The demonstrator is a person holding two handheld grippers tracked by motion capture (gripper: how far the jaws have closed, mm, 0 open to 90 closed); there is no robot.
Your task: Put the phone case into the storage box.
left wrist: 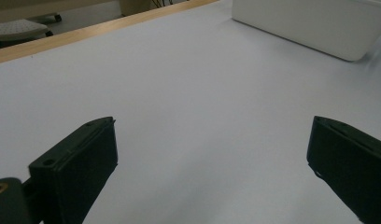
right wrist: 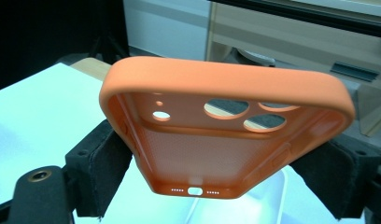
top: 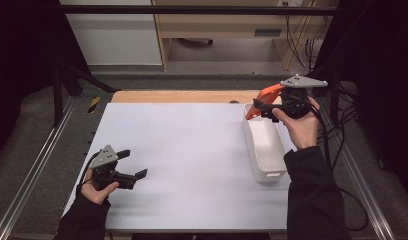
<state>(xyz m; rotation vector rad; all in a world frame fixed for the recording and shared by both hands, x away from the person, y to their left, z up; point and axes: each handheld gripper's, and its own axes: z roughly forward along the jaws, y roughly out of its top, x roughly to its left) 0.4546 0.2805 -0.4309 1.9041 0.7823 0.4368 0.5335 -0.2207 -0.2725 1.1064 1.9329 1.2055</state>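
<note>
In the high view, the right gripper (top: 258,106) is seen raised above the far end of a white bin (top: 264,145) at the right of the white table (top: 192,150), with an orange case (top: 262,98) held in it. The left gripper (top: 134,165) is seen low over the near left part of the table, well apart from the bin.

The case's inside is shown in the right gripper view: round camera cut-outs near its far end and a port opening with small holes at the near edge. The case (right wrist: 226,135) is seen clamped by its two long sides between the black pads, tilted, with part of the bin visible below it. The right gripper (right wrist: 221,179) is closed on the case.

In the left gripper view, bare tabletop (left wrist: 193,107) is seen between the jaws, and the bin (left wrist: 314,25) is seen at the far right. The left gripper (left wrist: 212,163) is spread wide, and nothing is held or touched by it.
</note>
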